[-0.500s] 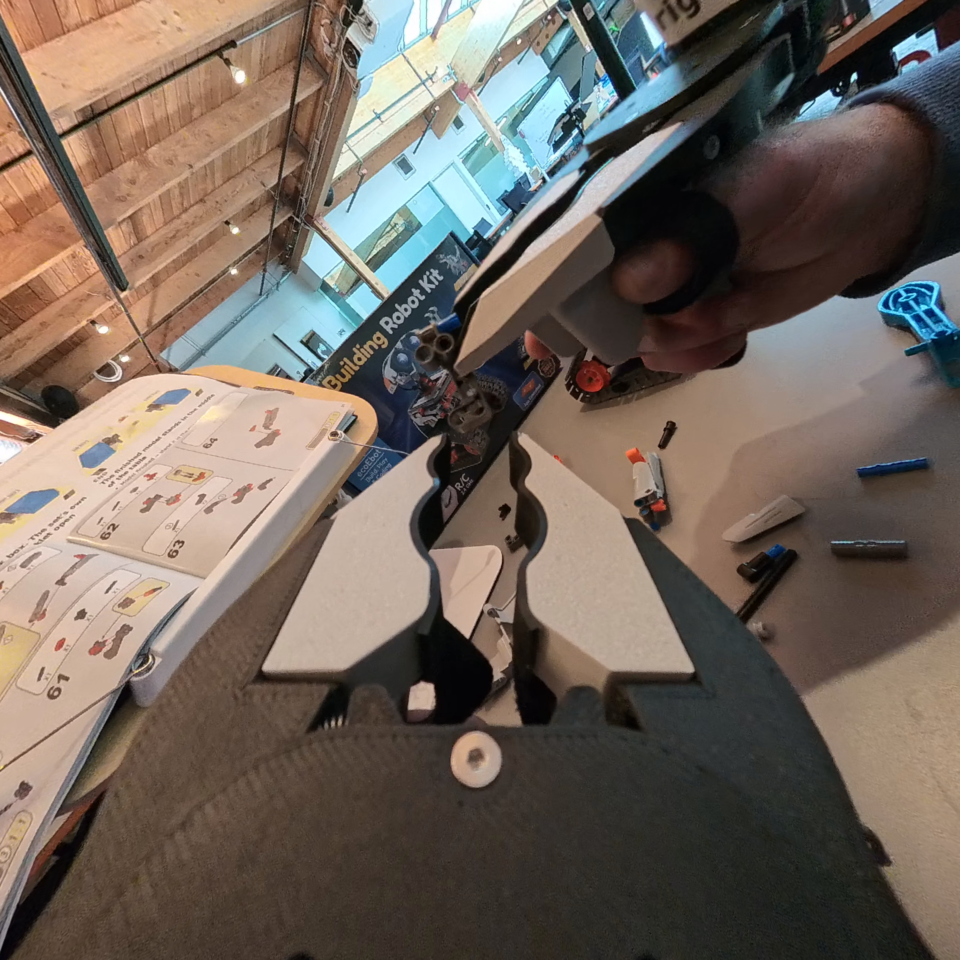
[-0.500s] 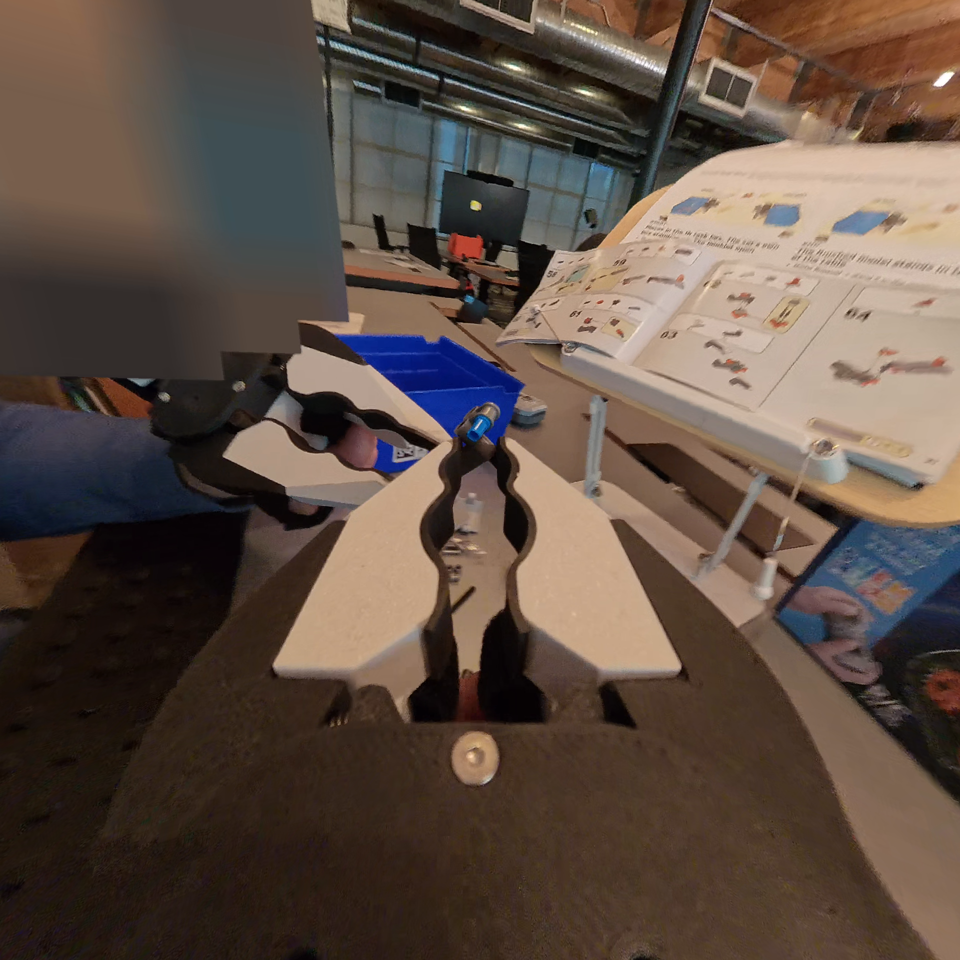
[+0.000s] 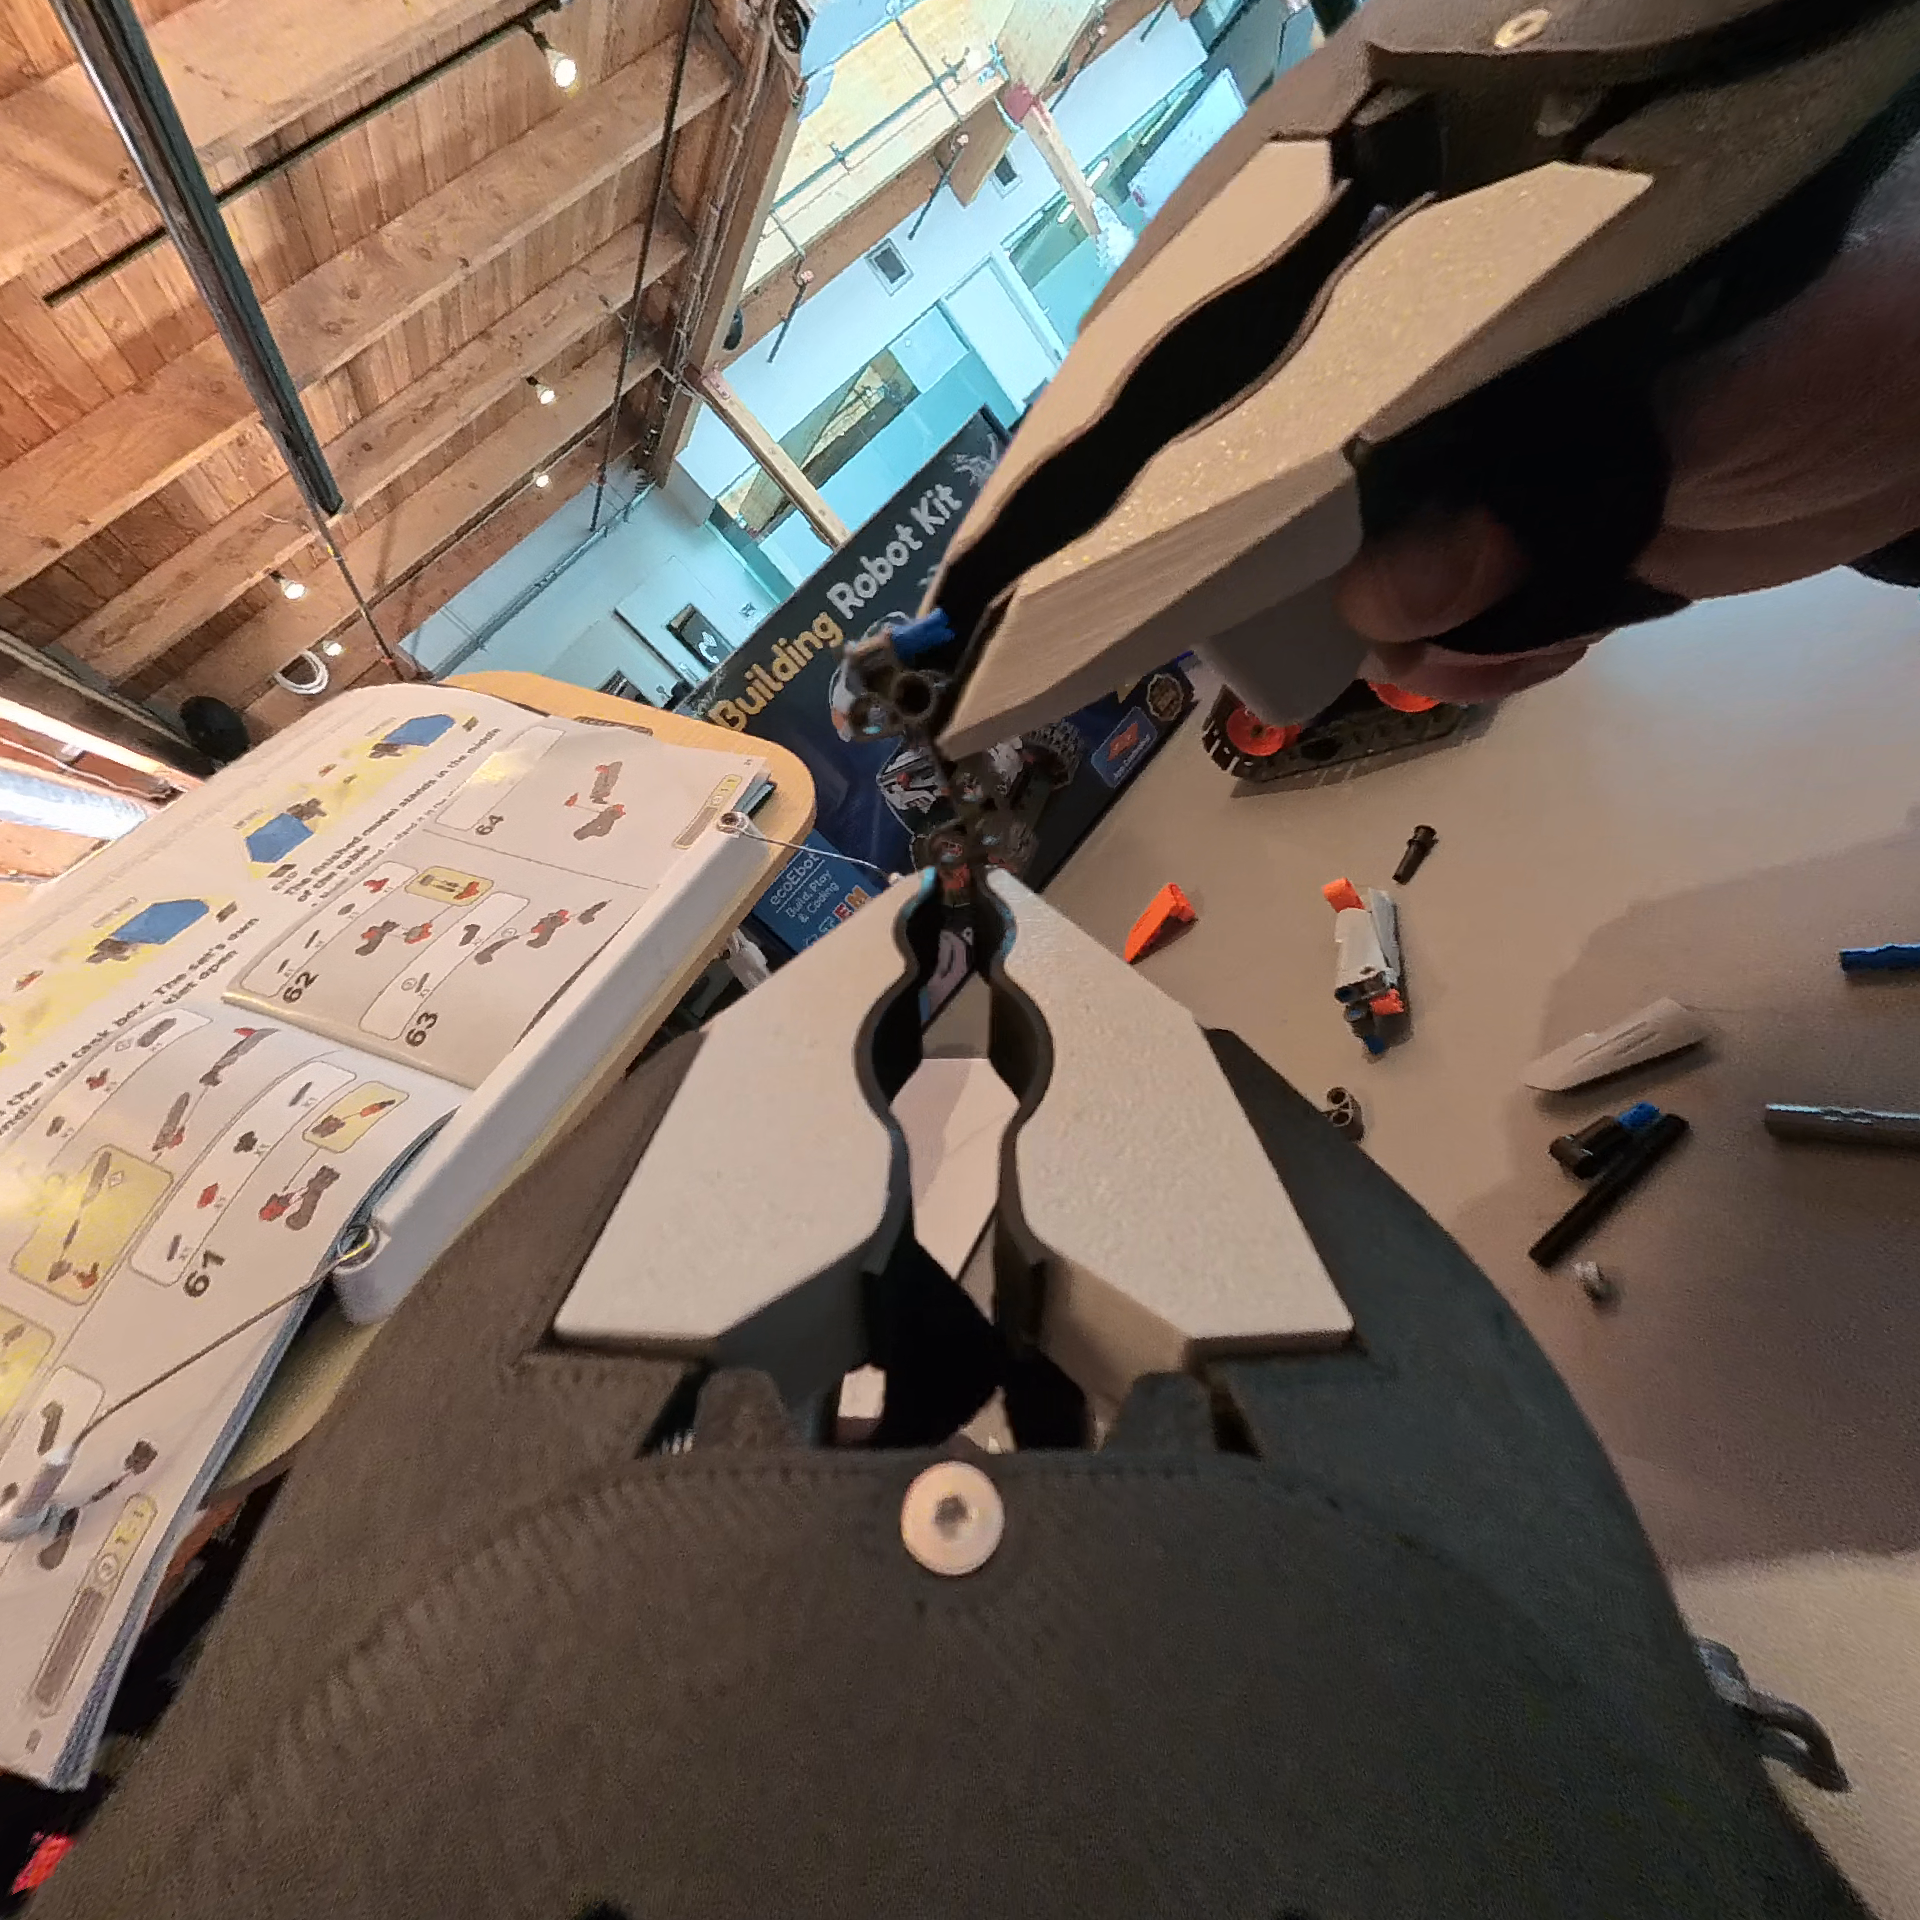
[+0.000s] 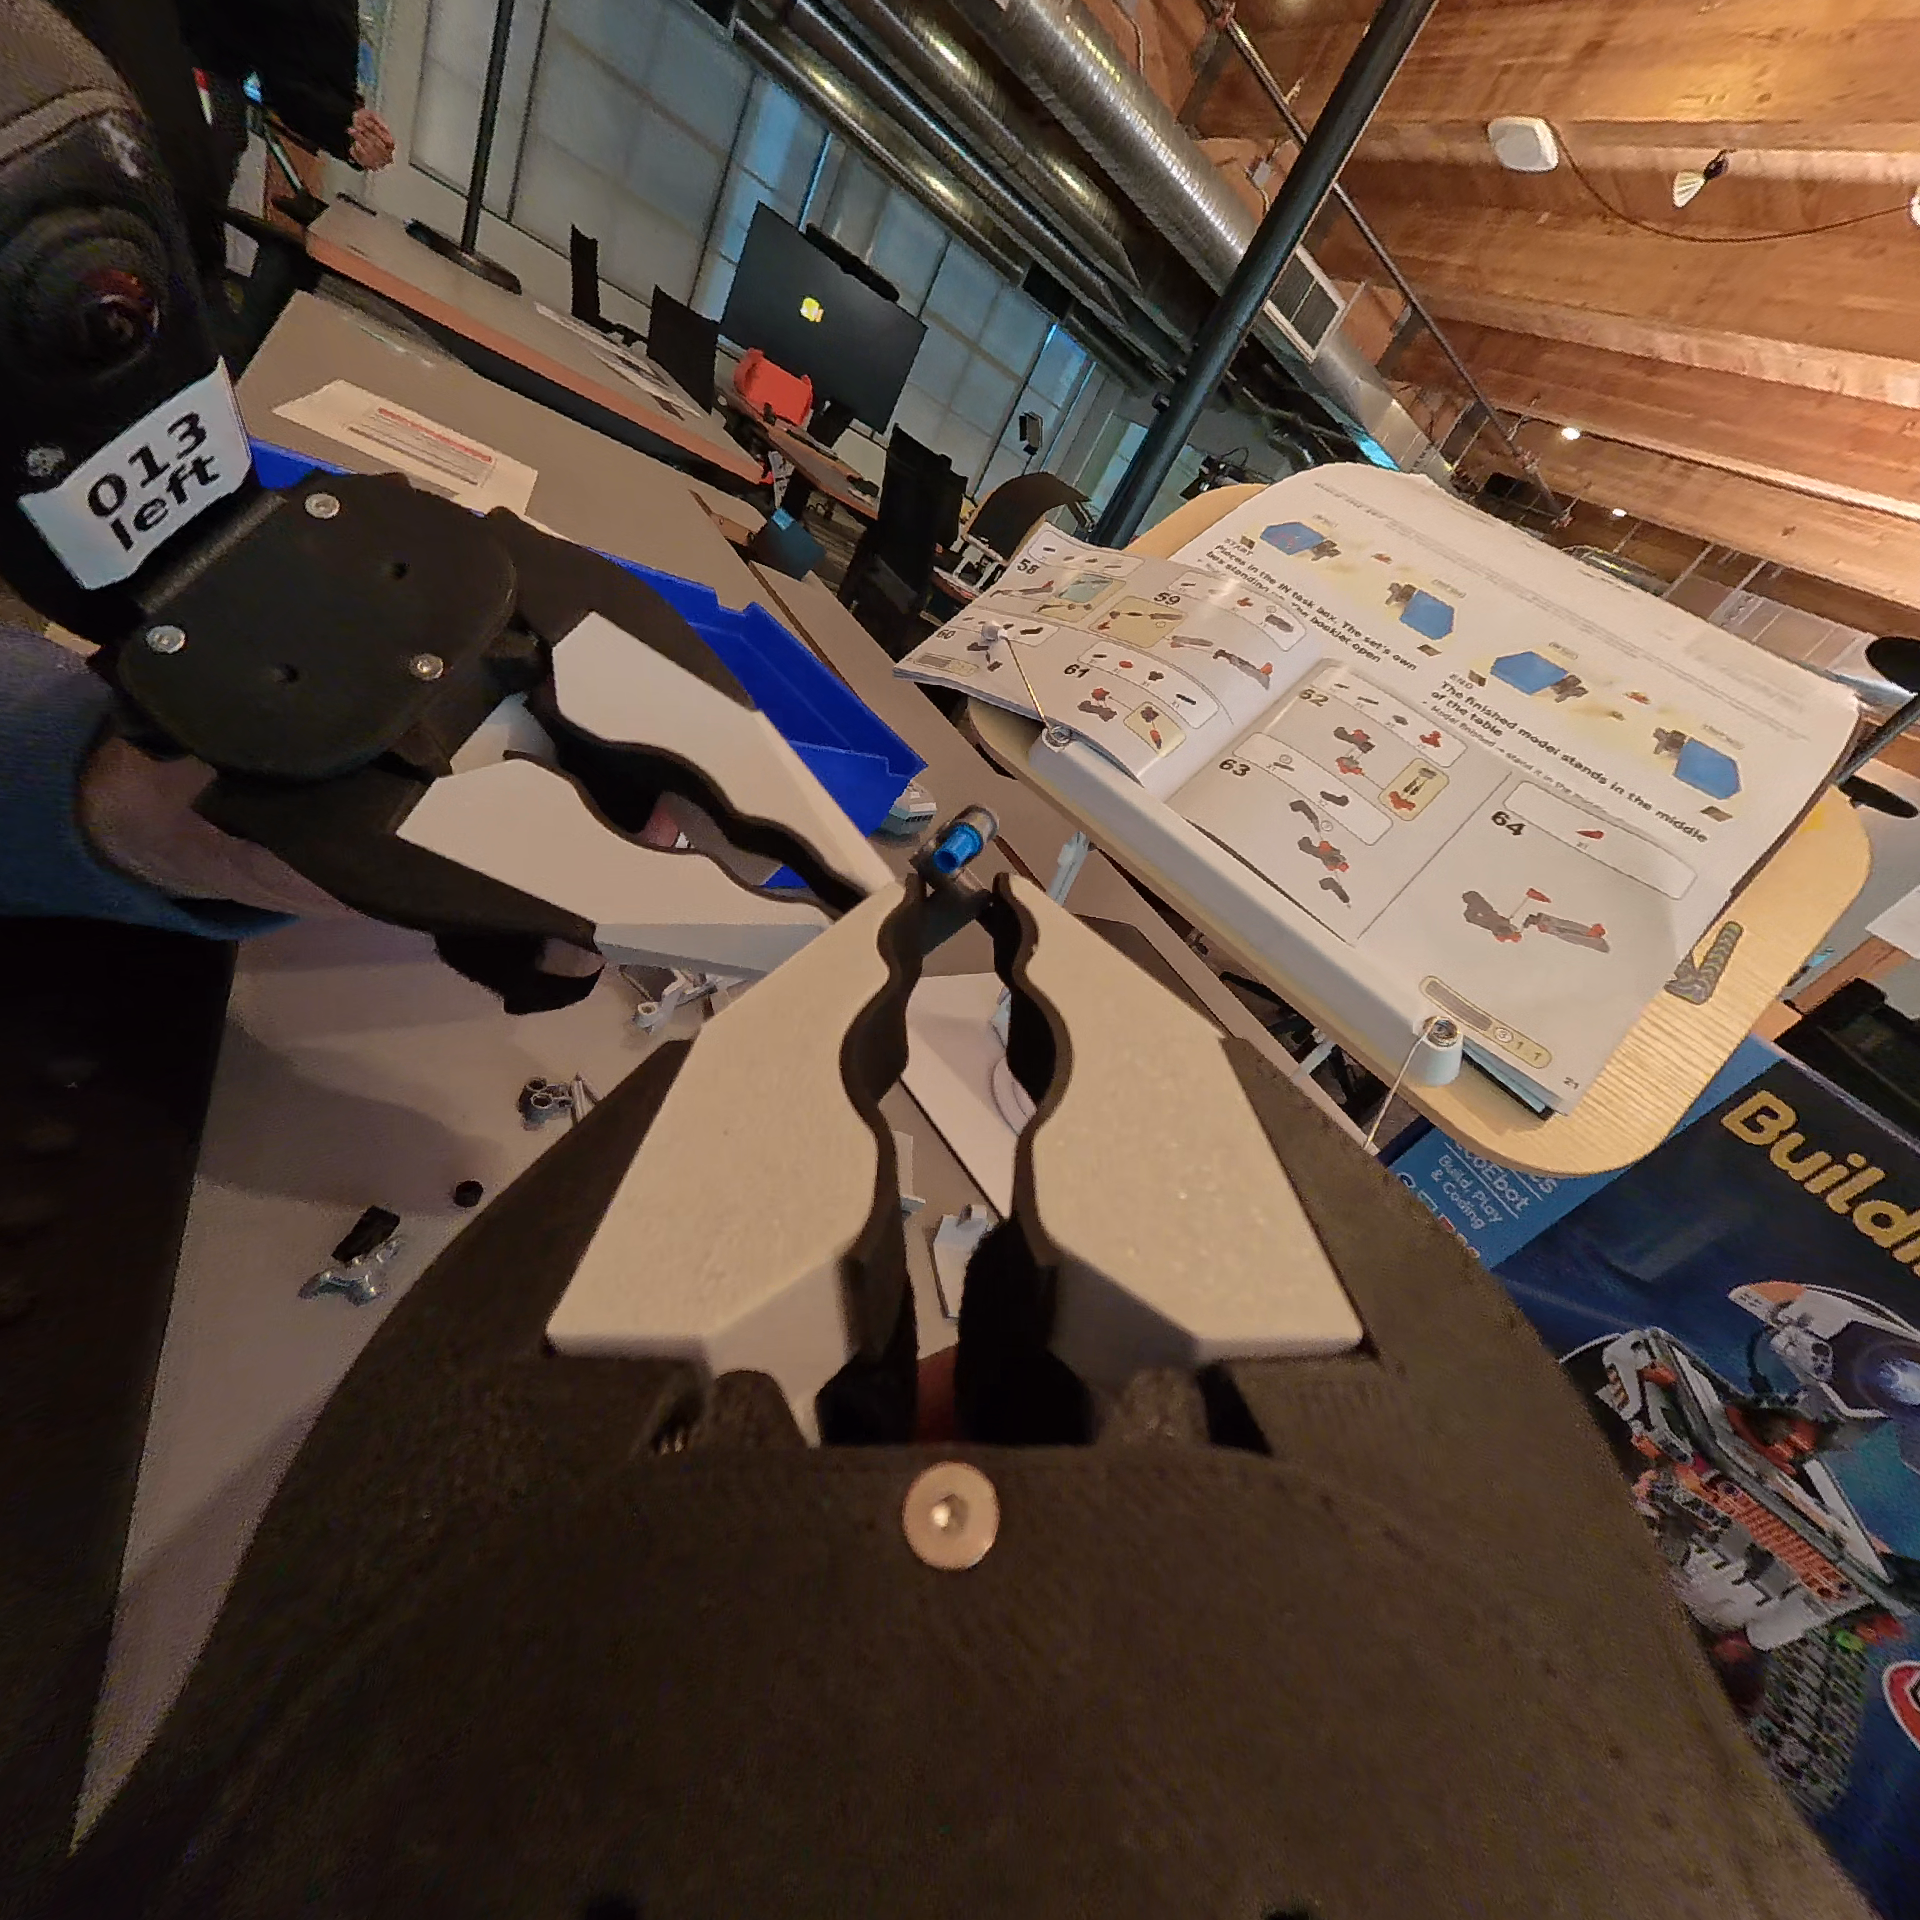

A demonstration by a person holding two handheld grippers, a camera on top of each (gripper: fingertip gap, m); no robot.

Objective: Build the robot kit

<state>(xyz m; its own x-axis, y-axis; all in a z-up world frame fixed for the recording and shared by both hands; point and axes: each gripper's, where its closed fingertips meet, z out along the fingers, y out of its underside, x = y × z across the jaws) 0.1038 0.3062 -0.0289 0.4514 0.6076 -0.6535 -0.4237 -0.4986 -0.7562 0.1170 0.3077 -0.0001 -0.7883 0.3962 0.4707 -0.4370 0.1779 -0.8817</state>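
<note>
While both grippers are meeting in mid-air above the worktop point(image 3: 1558, 831), the left gripper point(image 3: 961, 894) is pinching a small dark grey connector assembly point(image 3: 961, 821) at the very tips of its fingers, which are drawn together on it. The right gripper point(image 4: 951, 894) is clamping a short grey pin with a blue end point(image 4: 951, 847) in the same fingertip fashion, and in the left wrist view that blue end seems to be pressing at the holed top of the assembly point(image 3: 894, 691), though I cannot be sure it is seated.

Both holds are looking shallow, so any sideways push could be twisting the pin or the assembly out of line and dropping it among the loose parts on the worktop: an orange piece point(image 3: 1158, 920), a white and orange block point(image 3: 1366, 961), black rods point(image 3: 1605, 1184). A misaligned pin could be jamming at the hole's edge. The open instruction booklet point(image 4: 1351, 769) on its stand is sitting near the right gripper, and a careless swing could be knocking it.
</note>
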